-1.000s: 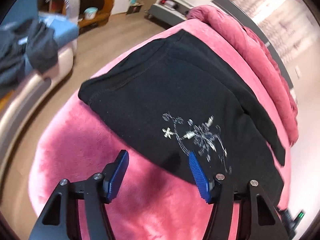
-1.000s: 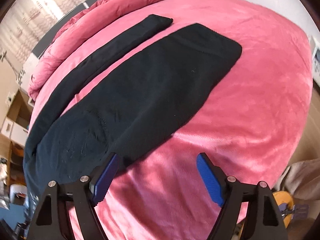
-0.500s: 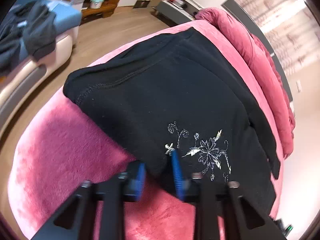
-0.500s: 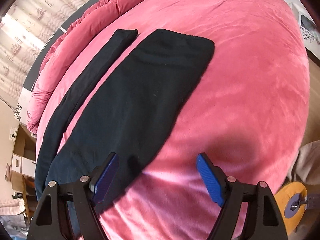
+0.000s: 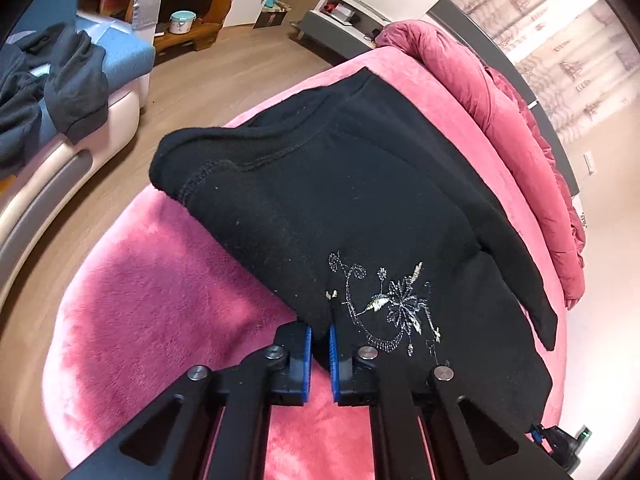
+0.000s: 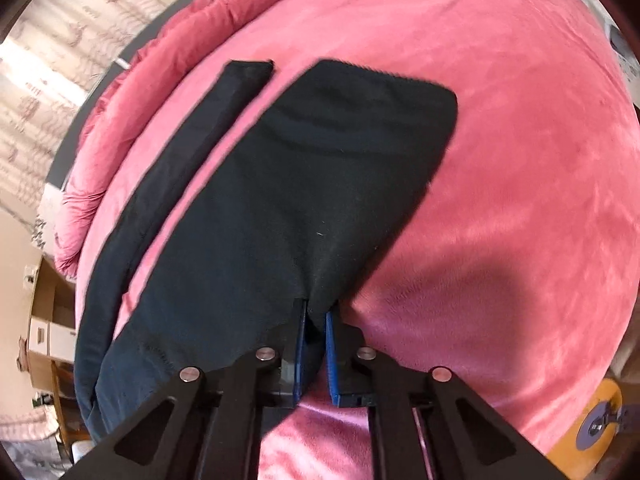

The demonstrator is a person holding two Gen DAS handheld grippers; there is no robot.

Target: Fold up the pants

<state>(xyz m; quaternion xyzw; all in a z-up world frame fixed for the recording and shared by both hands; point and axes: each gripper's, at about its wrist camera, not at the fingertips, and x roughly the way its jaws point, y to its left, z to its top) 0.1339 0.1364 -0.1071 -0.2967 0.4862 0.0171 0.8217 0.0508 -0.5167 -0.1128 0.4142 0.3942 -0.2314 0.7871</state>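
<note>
Black pants [image 5: 320, 200] lie spread on a pink plush bed [image 5: 160, 300], with a silver flower embroidery [image 5: 392, 304] near the waist end. My left gripper [image 5: 319, 340] is shut on the near edge of the pants beside the embroidery, the cloth pinched between its blue pads. In the right wrist view the two legs of the pants [image 6: 300, 184] stretch away, the near one wide, the far one narrow. My right gripper [image 6: 316, 320] is shut on the near edge of the wide leg, which bunches up between its pads.
A rolled dark pink quilt [image 5: 500, 92] runs along the far side of the bed. To the left stand a blue and cream sofa [image 5: 72, 92] with dark clothes on it and a wooden floor [image 5: 208, 80]. Cardboard boxes [image 6: 48, 320] stand past the bed's left edge.
Both grippers went from open to shut on the near edge of the pants. The right one slid along the leg towards the cuffs before it shut.
</note>
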